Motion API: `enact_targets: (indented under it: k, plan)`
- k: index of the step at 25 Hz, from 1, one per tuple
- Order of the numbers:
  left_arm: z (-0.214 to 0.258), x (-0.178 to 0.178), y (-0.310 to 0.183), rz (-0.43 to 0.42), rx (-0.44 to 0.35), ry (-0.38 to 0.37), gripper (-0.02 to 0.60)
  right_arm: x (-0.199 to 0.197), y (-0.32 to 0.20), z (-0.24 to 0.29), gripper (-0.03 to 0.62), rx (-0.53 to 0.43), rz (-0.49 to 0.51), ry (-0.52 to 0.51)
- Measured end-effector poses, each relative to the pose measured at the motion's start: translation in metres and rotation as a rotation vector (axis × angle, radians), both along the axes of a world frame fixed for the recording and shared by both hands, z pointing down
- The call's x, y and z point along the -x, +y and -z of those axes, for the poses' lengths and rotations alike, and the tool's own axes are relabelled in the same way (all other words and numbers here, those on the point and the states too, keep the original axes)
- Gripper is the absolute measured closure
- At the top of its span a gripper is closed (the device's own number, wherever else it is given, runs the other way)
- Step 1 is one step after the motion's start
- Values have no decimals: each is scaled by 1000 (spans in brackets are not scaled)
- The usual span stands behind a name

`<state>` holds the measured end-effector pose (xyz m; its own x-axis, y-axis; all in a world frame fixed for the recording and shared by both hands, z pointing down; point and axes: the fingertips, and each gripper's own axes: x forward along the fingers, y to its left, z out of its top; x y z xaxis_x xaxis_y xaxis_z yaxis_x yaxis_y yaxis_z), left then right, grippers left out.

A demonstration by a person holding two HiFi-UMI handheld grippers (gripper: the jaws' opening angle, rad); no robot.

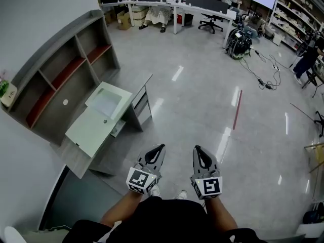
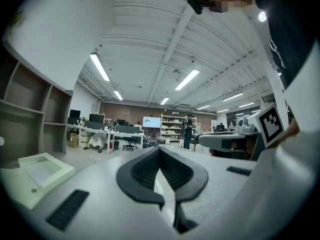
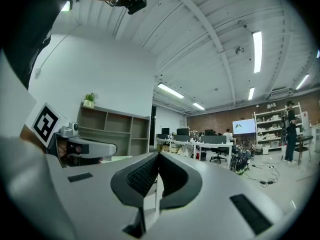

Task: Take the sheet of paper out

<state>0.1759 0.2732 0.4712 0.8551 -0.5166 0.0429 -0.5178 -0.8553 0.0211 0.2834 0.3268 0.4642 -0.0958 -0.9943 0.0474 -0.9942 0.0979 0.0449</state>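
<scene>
Well ahead and left of the left claw (image 1: 160,148) and right claw (image 1: 197,149) stands a pale green machine (image 1: 96,124), seemingly a printer, beside a grey shelf (image 1: 61,70). No sheet of paper shows; likely it lies inside. Both claws are pinched closed, empty. Step close first, then open 1 claw before reaching.

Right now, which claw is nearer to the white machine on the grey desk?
Left. The left claw is right of the white machine; the right claw is farther right.
</scene>
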Motion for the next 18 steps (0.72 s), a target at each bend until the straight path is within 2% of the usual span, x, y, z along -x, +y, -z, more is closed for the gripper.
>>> enact_targets:
  k: [5,18]
  plan:
    - [-1,14,-16,10,2,2,575,7,-16,7,572,-47,-1,-59]
    - [-5,93,-86,81,15,19,575,75,-86,10,572,-57,41,-36]
